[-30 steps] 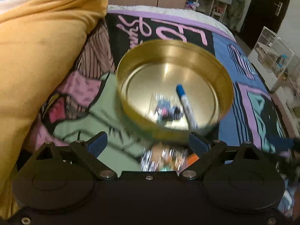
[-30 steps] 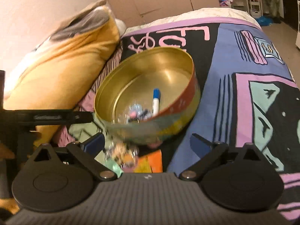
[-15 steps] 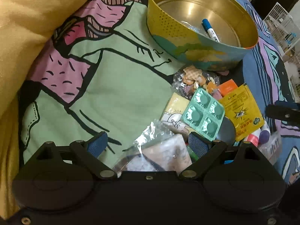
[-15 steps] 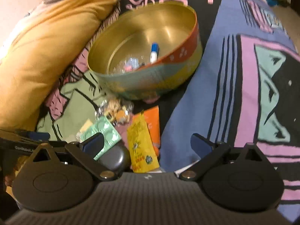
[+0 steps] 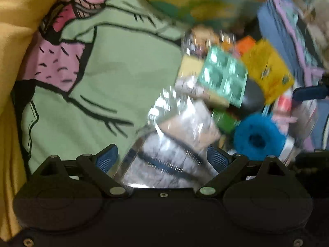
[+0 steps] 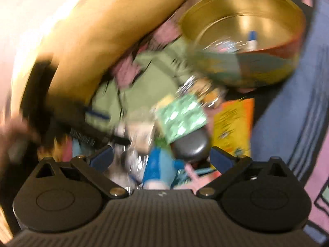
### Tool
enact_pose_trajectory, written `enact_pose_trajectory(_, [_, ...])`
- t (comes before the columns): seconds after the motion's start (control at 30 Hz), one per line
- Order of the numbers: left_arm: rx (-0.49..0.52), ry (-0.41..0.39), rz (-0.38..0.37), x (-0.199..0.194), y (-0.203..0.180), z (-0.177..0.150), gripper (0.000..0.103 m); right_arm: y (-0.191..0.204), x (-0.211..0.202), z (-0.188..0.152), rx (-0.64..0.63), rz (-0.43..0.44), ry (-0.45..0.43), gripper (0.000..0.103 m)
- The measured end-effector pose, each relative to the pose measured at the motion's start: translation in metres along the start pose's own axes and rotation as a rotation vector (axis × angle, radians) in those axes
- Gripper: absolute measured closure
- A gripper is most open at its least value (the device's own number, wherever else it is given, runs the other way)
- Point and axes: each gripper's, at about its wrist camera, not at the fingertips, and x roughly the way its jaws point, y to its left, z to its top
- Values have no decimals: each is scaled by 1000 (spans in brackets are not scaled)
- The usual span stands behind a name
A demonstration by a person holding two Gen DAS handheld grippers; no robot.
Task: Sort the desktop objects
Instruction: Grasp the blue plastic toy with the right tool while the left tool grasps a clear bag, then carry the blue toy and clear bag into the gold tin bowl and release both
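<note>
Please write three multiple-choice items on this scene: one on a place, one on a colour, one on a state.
1. Where is the blue-capped marker?
A. inside the gold tin
B. on the yellow pillow
C. in a gripper

2. What colour is the blister pack?
A. red
B. green
C. white

3. How do the left gripper's jaws stand?
A. shut on the marker
B. shut with nothing between
C. open, a clear plastic bag between them

Answers: 1 A, the marker lies in the tin. 2 B, its foil is green. 3 C, the blue pads stand wide apart around the bag.
</note>
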Motion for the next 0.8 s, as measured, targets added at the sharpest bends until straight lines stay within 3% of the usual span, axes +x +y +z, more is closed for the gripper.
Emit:
enact_pose_trajectory(0.1, [36,30,6,7,-5,-7,8,12,19,-8,-61,-54,66,2])
enact_pose_trajectory(0.2, [43,52,40,20,-8,-9,2,11,32,-7,-23,-61,97,7])
enact_pose_trajectory(0.3, [51,72,32,27,-12,-12,9,6,42,-8,-4,-61,123,13])
enact_pose_trajectory(0.37, [51,61,0,22,-13,-14,28,7,49,-7,-2,-87,133,27])
enact_pose_trajectory(0.43, [32,56,-38,16,-12,-15,50,8,46,-9,0,-66,116,34])
enact_pose_trajectory(0.5, [18,49,-77,11,-9,-19,64,8,43,-9,9,-43,101,45])
enact_pose_trajectory(0.53, [11,45,-90,8,-8,-20,70,6,43,-8,26,-23,102,57])
enact_pose_trajectory(0.63, [-32,8,-126,-3,-2,-25,83,3,41,-7,39,-19,95,57])
enact_pose_trajectory(0.8, [-77,-102,-173,-33,8,-33,89,-3,27,-1,77,-9,25,58])
